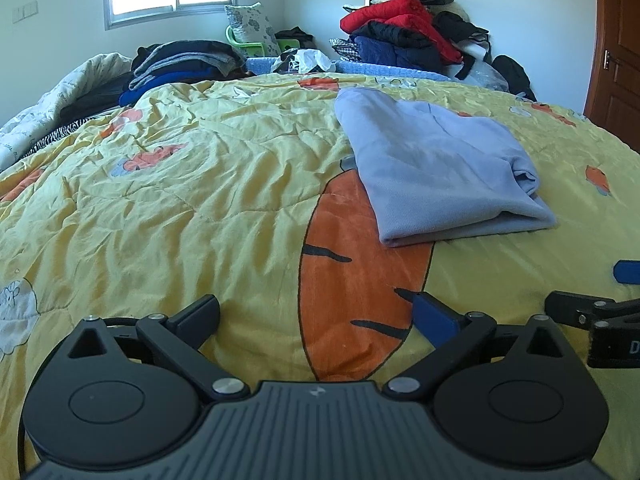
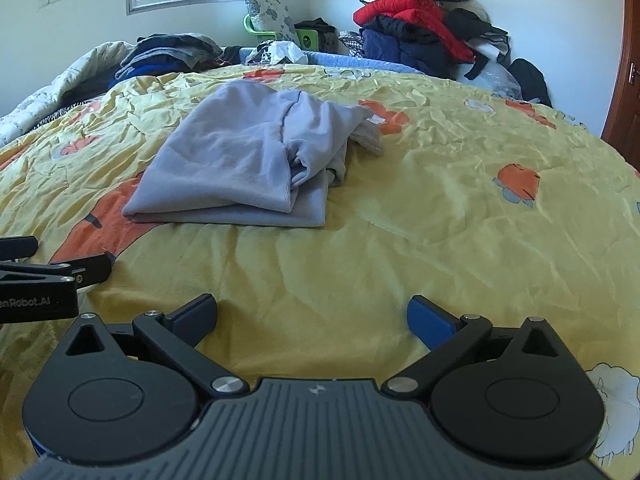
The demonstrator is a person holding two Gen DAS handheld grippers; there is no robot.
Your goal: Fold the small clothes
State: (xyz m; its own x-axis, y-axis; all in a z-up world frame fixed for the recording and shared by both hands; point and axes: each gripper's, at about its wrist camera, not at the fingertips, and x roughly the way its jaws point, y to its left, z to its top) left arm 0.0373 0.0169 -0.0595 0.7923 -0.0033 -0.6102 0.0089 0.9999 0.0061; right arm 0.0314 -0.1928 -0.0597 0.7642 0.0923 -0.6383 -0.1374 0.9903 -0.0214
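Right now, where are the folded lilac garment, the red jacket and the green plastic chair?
Folded lilac garment (image 2: 224, 168), right wrist view, top layer.
Red jacket (image 2: 412, 6), right wrist view, upper bulge.
Green plastic chair (image 2: 308, 42), right wrist view, seat front.

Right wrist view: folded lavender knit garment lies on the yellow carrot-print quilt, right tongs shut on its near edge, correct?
Not quite. The right tongs stand open and empty, short of the folded lavender knit garment, which does lie on the yellow carrot-print quilt. The right wrist view shows it.

One folded lavender garment (image 2: 232, 168), one yellow quilt (image 2: 440, 220), two hand-held grippers, two clothes piles, one pillow (image 1: 250, 26)
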